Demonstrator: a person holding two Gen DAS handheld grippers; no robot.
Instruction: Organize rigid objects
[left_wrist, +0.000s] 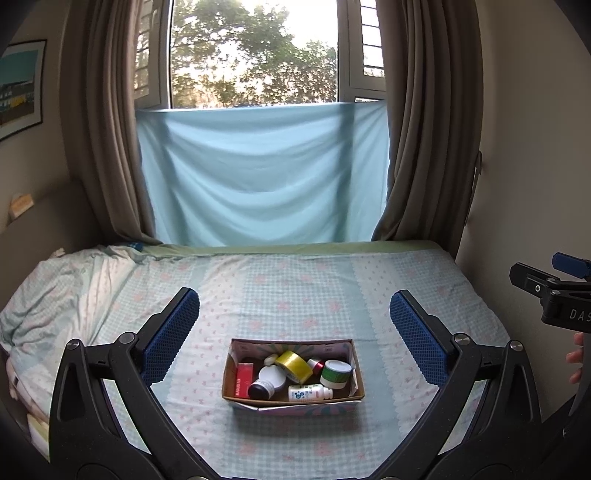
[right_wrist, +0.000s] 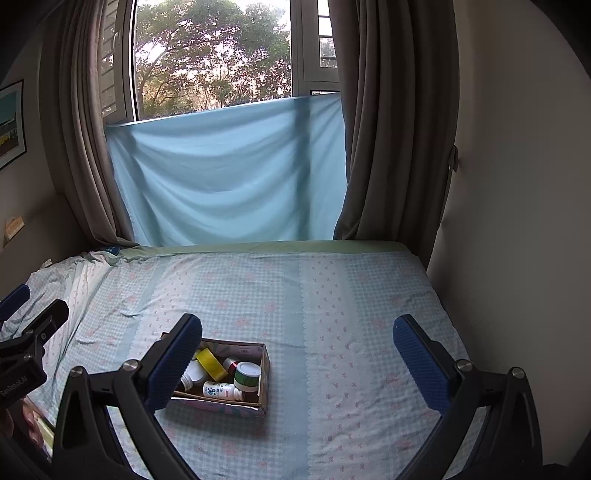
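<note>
The bedsheet (left_wrist: 295, 295) is pale blue gingham with pink flowers; at twelve o'clock hang a plain light-blue cloth (left_wrist: 258, 173) and grey-brown curtains (left_wrist: 424, 129). In the brown box (left_wrist: 291, 400), a yellow tape roll (left_wrist: 294, 365) sits beside a green-and-white jar (left_wrist: 335, 373) and a red packet (left_wrist: 243, 378).

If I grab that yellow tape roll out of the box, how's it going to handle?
The tape roll looks like a rigid ring, so it should hold its shape in the jaws. It leans on bottles in the box, so lifting may shift them. Set on edge on the bed, it would probably roll.

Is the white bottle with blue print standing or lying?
Lying: the white bottle rests on its side along the box's near wall, cap pointing right.
</note>
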